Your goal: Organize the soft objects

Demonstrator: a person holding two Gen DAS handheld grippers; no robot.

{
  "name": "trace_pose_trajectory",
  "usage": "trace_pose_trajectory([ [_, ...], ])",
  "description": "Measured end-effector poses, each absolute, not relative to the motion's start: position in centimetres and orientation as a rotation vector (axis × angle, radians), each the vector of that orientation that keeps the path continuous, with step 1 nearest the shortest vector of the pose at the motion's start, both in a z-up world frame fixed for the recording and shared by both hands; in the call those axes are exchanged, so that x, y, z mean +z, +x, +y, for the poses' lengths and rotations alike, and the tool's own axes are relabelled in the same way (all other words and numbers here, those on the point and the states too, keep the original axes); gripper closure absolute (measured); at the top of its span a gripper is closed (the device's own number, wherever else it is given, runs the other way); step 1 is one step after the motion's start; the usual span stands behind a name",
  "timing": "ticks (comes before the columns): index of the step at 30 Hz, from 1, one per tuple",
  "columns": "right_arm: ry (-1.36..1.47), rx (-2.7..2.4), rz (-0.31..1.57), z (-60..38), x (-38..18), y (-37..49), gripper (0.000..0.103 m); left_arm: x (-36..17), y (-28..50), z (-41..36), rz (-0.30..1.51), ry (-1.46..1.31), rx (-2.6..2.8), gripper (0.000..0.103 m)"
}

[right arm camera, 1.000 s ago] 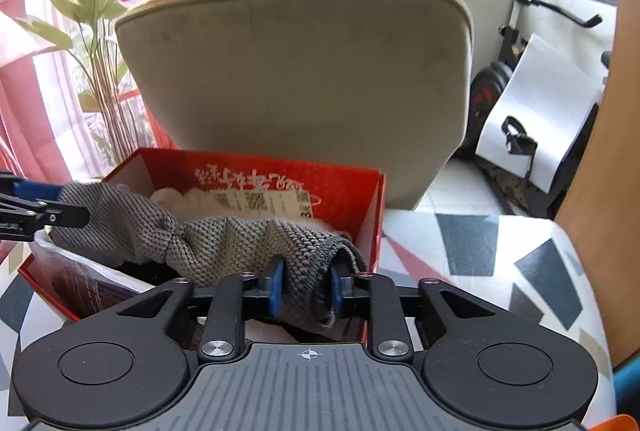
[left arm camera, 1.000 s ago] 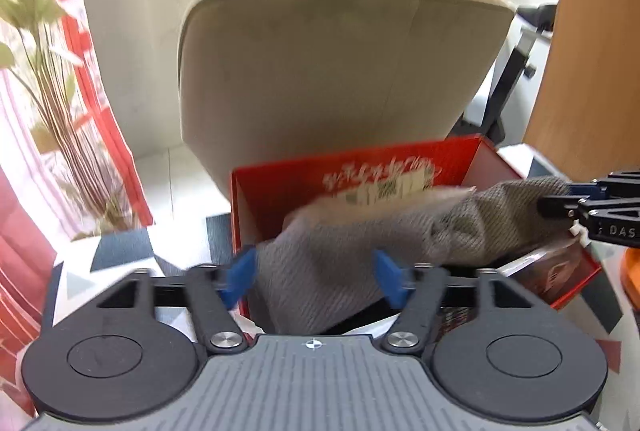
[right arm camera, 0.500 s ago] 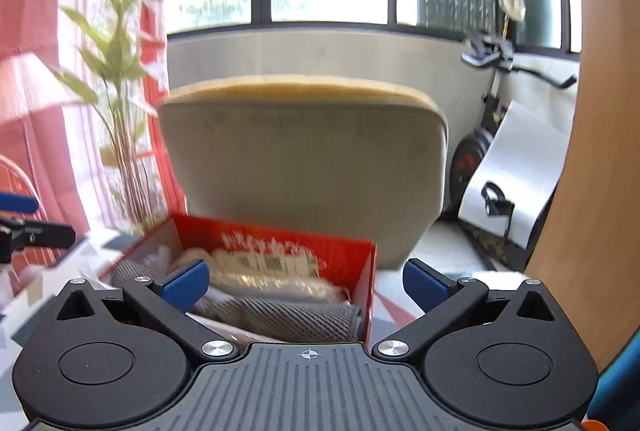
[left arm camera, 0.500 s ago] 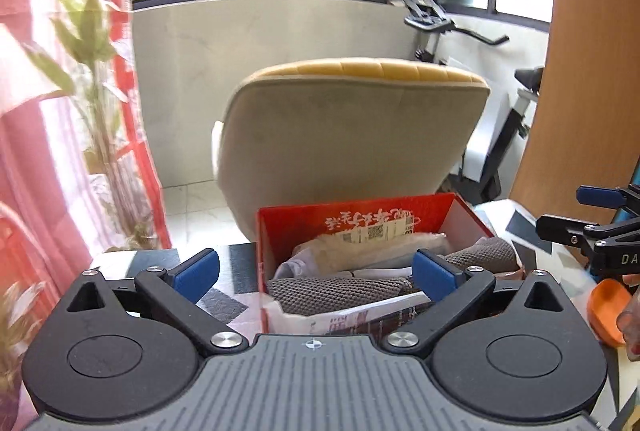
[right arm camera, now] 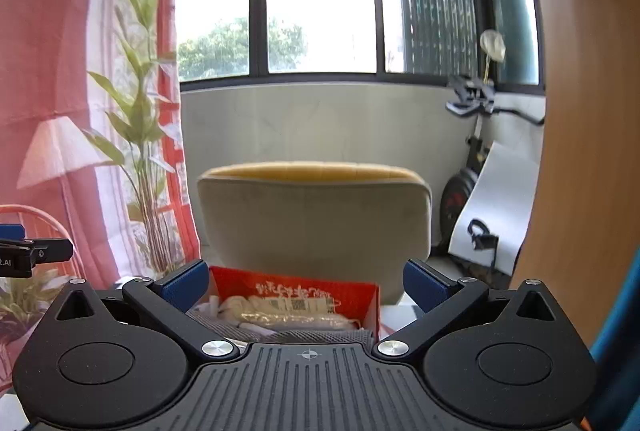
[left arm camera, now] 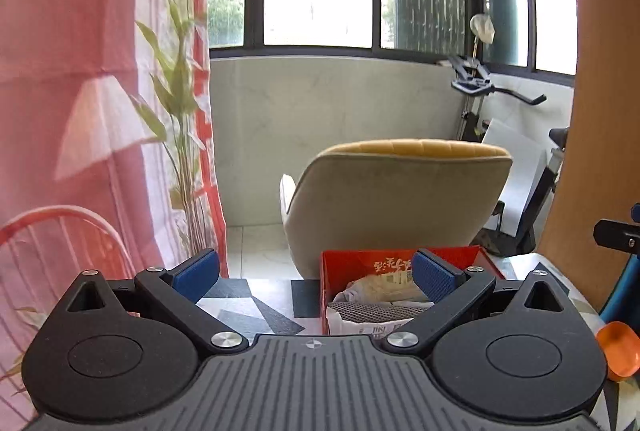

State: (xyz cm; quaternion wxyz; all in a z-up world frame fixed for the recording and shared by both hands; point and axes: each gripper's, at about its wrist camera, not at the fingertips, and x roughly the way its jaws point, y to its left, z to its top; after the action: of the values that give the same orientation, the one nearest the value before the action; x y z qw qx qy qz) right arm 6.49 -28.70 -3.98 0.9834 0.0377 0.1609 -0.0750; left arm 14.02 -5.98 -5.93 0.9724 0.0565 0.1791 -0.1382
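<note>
1. Hovering: left gripper (left arm camera: 316, 277) above table (left arm camera: 256, 311), jaws spread wide, nothing between; just opened.
2. Grey cloth (left arm camera: 376, 312) lying in red box (left arm camera: 326, 295), on white wrapping.
3. Right gripper (right arm camera: 306, 283) likewise spread, empty.
4. Judged: release done. Next: locate another soft item, approach open.

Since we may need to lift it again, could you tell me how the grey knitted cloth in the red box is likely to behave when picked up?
The grey knitted cloth looks floppy: it lies slumped in the red box, so it would probably sag. Its coarse weave suggests a secure, non-slippery grip. It seems light and not fragile.
</note>
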Motion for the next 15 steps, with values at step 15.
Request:
trace_pose_trajectory([
  [15,0.061,-0.208,0.278,-23.7,0.0,-3.1,0.000,-1.7,3.5,-1.9,0.301,0.106,-0.197,0.000],
])
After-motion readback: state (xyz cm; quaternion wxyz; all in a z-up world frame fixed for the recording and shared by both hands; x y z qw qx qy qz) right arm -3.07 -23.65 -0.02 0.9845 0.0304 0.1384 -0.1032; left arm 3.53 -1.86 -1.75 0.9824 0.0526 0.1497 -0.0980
